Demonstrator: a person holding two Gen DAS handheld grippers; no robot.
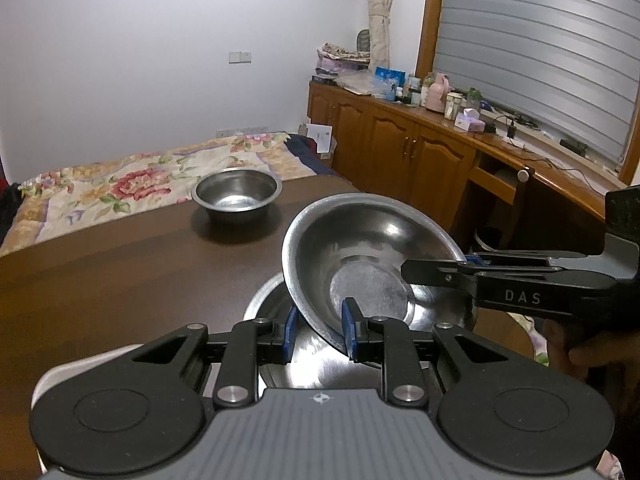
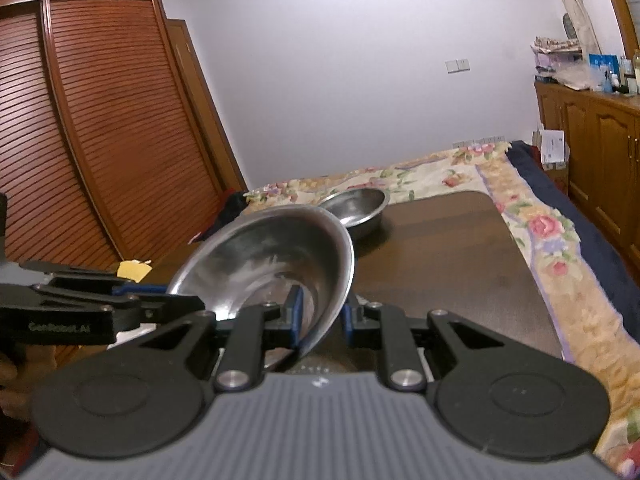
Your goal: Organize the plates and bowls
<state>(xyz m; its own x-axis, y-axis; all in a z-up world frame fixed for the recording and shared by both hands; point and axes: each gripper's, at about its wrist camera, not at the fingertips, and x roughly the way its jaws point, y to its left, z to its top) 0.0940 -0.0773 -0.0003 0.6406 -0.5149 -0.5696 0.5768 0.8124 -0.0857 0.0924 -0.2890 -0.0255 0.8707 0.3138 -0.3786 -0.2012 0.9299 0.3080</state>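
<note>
The left gripper (image 1: 320, 330) is clamped on the near rim of a tilted steel bowl (image 1: 368, 264), which the right gripper (image 2: 320, 318) pinches at its opposite edge. The bowl hangs just above a steel plate (image 1: 266, 300) on the worktop (image 1: 120, 272). This looks like the stacking step: next, level the bowl, lower it onto the plate, then release; a second bowl (image 1: 237, 196) waits farther back.

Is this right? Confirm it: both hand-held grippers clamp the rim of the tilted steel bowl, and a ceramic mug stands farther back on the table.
Not quite. In the left wrist view, a second steel bowl, not a mug, stands farther back on the table. Both the left hand-held gripper and right hand-held gripper do clamp the tilted steel bowl by its rim.
</note>
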